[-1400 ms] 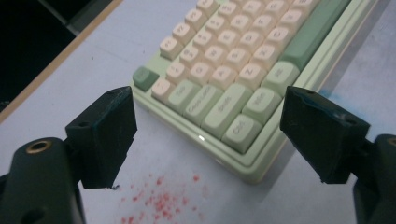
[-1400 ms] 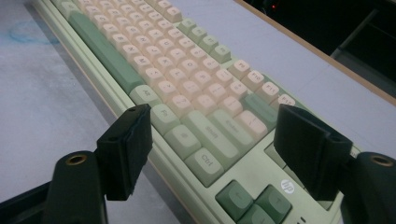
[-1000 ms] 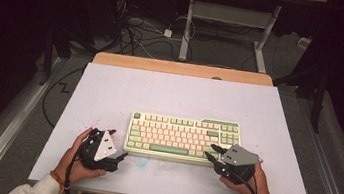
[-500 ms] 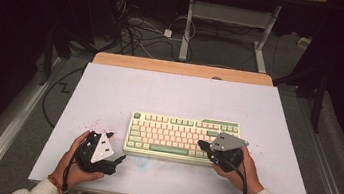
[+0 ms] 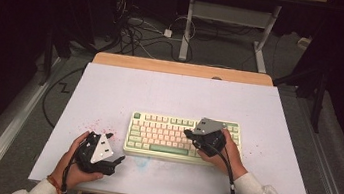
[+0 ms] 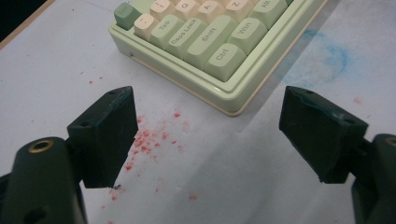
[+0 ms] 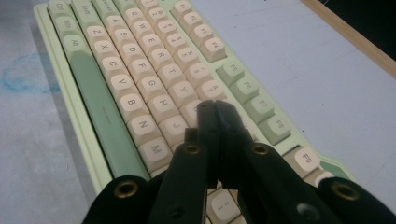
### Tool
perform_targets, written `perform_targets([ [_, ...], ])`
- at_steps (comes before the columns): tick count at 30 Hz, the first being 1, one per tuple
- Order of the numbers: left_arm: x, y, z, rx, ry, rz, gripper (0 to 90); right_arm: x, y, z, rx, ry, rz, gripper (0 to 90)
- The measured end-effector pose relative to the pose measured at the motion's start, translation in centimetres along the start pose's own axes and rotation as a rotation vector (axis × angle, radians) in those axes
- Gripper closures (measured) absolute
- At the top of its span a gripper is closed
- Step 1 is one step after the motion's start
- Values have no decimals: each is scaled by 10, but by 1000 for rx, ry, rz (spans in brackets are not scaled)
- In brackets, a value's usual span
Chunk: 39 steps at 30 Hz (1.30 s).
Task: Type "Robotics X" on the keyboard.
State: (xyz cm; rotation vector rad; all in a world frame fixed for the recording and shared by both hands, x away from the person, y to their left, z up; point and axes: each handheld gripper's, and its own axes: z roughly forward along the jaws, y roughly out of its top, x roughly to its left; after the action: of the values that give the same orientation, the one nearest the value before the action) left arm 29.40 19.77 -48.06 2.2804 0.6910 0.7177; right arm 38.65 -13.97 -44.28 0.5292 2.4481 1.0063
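A pale green keyboard with cream keys lies on the white mat, near its front edge. My right gripper hovers over the right half of the keys, pointing left. Its jaws are shut with nothing between them. In the right gripper view the closed tips sit just above the middle key rows of the keyboard. My left gripper rests in the hand at the front left, open. Its jaws stand wide apart, facing the keyboard's left front corner without touching it.
Red specks dot the mat beside the left jaw, and a blue smudge marks it in front of the keyboard. The table's wooden edge runs along the back. Cables and desk legs lie on the floor beyond.
The right gripper has moved left and away from the person, from the keyboard's front right corner to above its keys. The left hand has stayed where it was.
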Motion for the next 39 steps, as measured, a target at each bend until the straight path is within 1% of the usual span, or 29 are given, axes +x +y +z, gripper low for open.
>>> perform_targets([
  [1,0,0,0,2,-2,1,187,0,0,0,0,0,0,900],
  [2,0,0,1,5,-4,4,187,-1,2,6,14,-2,-7,900],
  [3,-1,0,1,7,-3,6,187,-1,3,8,17,-3,-5,900],
  [4,-1,0,1,7,-3,8,187,-1,4,10,18,0,-14,900],
  [8,-1,0,1,10,-8,10,187,1,5,19,44,-2,-21,900],
  [9,-1,0,1,11,-8,10,187,0,5,20,53,-8,-26,900],
  [12,-1,0,1,8,-7,10,187,0,4,22,57,-12,-10,900],
  [13,-1,0,1,9,-4,11,187,-1,4,23,61,-8,-11,900],
  [14,-1,0,1,9,-3,12,187,-2,3,24,65,-16,-11,900],
  [16,-1,0,1,13,-8,11,187,-2,3,24,66,-15,-1,900],
  [19,-2,0,2,16,-8,14,187,-3,3,25,75,-17,-9,900],
  [21,-2,0,2,19,-5,15,187,-2,2,27,92,-22,-18,900],
  [22,-2,0,2,17,-8,14,187,-2,2,27,88,-12,-6,900],
  [25,-2,0,2,18,-8,13,187,-2,2,26,91,-13,-10,900],
  [26,-1,0,2,20,-9,9,187,-2,2,25,82,-10,-7,900],
  [27,-1,-1,3,21,-10,5,188,-2,2,24,75,-11,-4,900],
  [30,-1,-1,3,26,-8,10,189,-3,2,21,60,-14,4,900],
  [32,-1,-1,2,22,-6,2,189,-3,2,20,58,-17,7,900],
  [33,0,-1,3,22,-8,1,195,-5,3,19,50,-19,2,900],
  [35,0,-1,3,23,-4,-2,200,-6,3,17,40,-25,15,900],
  [37,1,-1,3,18,-9,-13,209,-6,3,16,28,-25,16,896],
  [39,1,-1,2,15,-5,-18,219,-6,3,15,22,-30,19,885],
])
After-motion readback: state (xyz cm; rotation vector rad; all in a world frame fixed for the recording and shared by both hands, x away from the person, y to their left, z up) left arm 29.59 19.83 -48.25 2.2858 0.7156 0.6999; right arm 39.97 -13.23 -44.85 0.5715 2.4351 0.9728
